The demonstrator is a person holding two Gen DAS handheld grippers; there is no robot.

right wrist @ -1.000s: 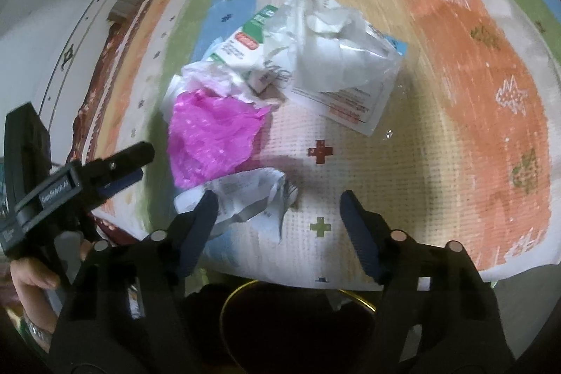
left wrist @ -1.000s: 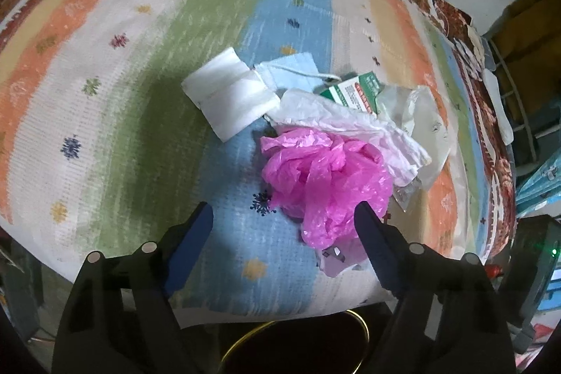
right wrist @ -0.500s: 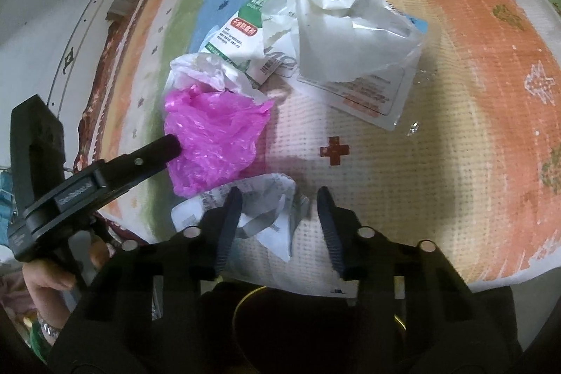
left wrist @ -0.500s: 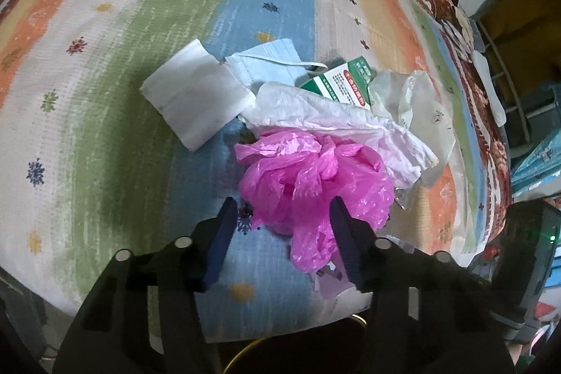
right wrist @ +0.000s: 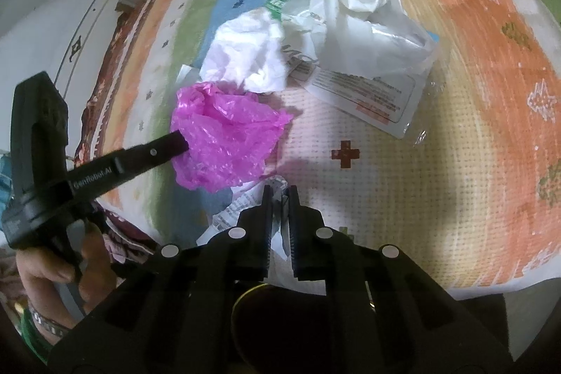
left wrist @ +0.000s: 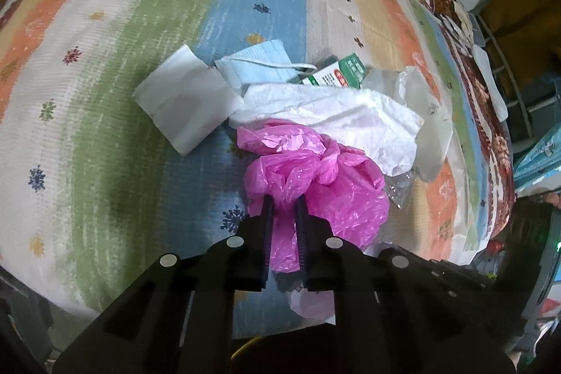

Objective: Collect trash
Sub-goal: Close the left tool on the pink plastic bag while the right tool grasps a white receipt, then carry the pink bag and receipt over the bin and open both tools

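Note:
A crumpled pink plastic bag [left wrist: 336,184] lies in a heap of litter on the striped cloth [left wrist: 105,58]. My left gripper [left wrist: 284,198] is closing, and its pads pinch the bag's near fold. The right wrist view shows the same pink bag [right wrist: 224,135] with the left gripper [right wrist: 180,141] reaching in from the left. My right gripper [right wrist: 280,190] is closing too, with a crumpled printed paper [right wrist: 242,205] pressed between its pads at the cloth's near edge.
Behind the bag lie a flat white tissue [left wrist: 186,100], a blue face mask [left wrist: 252,65], a green box [left wrist: 336,74], crumpled white paper [left wrist: 333,114] and a clear plastic wrapper [right wrist: 371,58]. A hand [right wrist: 52,262] holds the left gripper. A yellow-rimmed dark opening [right wrist: 245,297] sits below the cloth edge.
Both grippers went from wide open to nearly closed. The left one took hold of the pink bag; the right one closed on the crumpled paper. The pink bag bunched up slightly.

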